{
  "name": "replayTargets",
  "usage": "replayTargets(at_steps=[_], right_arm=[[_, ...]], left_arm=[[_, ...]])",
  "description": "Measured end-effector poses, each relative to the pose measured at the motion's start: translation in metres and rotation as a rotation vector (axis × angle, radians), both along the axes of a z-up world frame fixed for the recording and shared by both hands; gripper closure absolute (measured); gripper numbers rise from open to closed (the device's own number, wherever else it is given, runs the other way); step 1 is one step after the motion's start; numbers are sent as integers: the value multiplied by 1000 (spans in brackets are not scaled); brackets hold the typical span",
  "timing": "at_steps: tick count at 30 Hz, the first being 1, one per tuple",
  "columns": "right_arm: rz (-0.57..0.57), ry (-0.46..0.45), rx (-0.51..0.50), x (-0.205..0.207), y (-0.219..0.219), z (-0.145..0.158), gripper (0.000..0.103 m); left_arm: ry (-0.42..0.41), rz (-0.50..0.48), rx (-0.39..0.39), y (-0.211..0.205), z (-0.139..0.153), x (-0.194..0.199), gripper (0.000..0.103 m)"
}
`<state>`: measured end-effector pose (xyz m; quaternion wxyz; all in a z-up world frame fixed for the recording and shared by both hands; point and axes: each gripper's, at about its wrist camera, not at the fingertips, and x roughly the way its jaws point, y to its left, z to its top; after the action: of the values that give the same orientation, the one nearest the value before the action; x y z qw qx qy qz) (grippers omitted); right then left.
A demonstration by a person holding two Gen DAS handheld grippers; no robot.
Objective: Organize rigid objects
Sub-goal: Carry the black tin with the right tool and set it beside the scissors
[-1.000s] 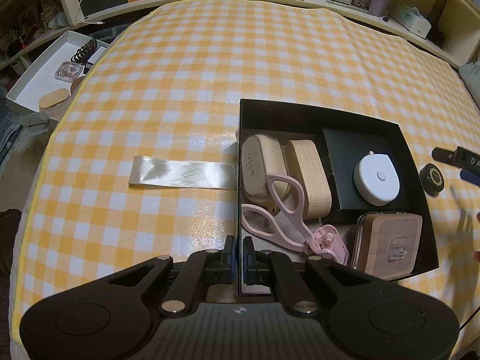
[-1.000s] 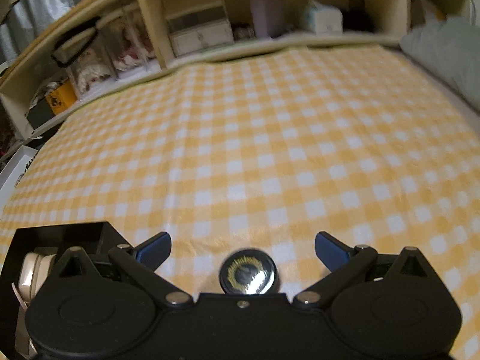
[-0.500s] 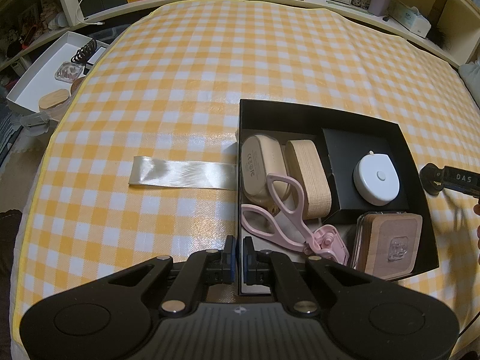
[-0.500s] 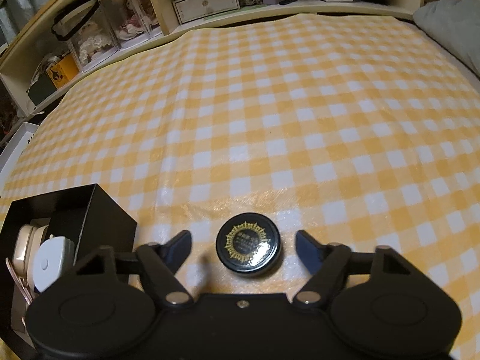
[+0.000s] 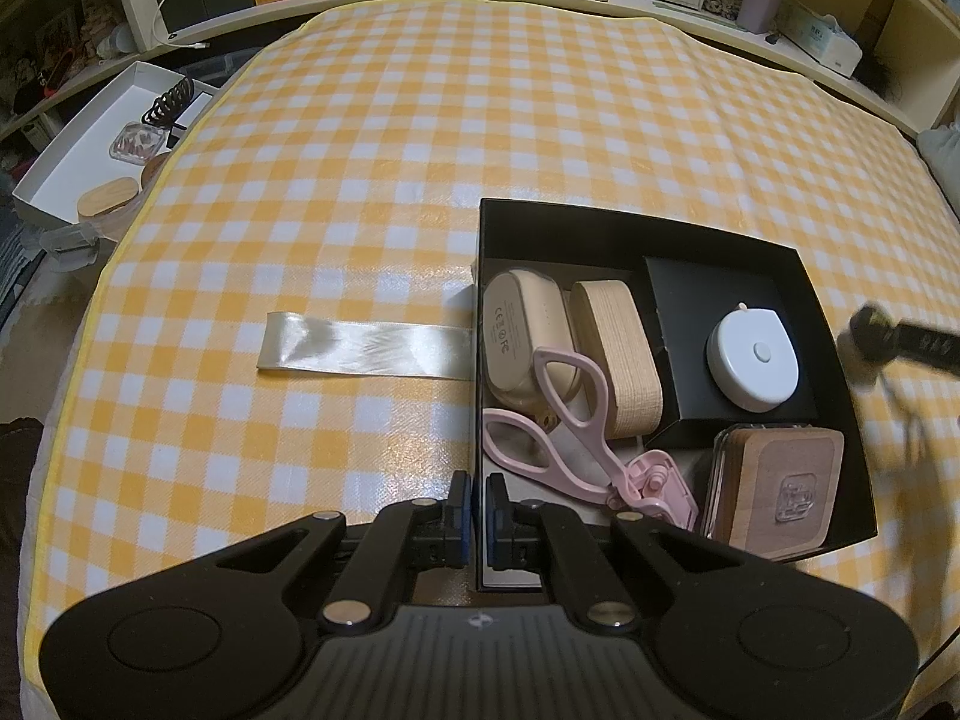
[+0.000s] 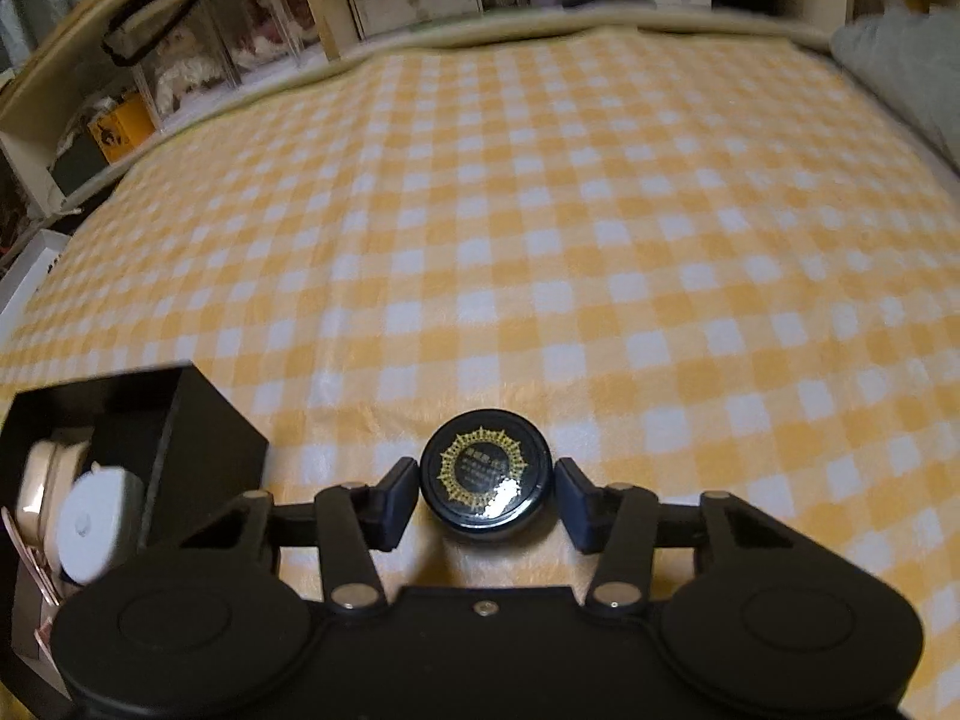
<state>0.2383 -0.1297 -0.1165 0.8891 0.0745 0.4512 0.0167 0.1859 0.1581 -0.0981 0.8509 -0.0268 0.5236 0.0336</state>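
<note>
A black open box (image 5: 636, 222) on the yellow checked cloth holds a beige case (image 5: 510, 330), a wooden oval (image 5: 618, 354), a white round tape measure (image 5: 753, 360), a pink eyelash curler (image 5: 570, 450) and a square wooden-topped case (image 5: 786, 486). My left gripper (image 5: 479, 504) is shut on the box's left wall near its front corner. Right of the box, a round black tin (image 6: 485, 474) with a gold emblem sits between the pads of my right gripper (image 6: 486, 495). Its jaws are closing and both pads meet the tin's sides. In the left wrist view the tin (image 5: 870, 330) and that gripper appear blurred.
A pale satin ribbon (image 5: 360, 348) lies flat on the cloth, reaching left from the box. Beyond the table's left edge stands a white tray (image 5: 90, 144) with small items. Shelves with boxes line the far side. A grey pillow (image 6: 900, 72) lies at the far right.
My right gripper's jaws have come in from wide apart to the tin's sides. The tin has shifted slightly and is now blurred in the left wrist view. The left gripper and the box have stayed still.
</note>
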Motion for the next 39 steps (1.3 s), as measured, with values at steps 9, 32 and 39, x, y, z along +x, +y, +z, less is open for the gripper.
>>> replayTargets(at_steps=[9,32,39], right_arm=[[243,-146,134,-16,50,64,53],[609,36,284,-63,159,33,53],[662,30,253,-73,177,28,53]], left_arm=[[-1,0,0,0,0,0,98],[-2,-1,3,0,1,1,98],[-3,1,1,-1,1,2,98]])
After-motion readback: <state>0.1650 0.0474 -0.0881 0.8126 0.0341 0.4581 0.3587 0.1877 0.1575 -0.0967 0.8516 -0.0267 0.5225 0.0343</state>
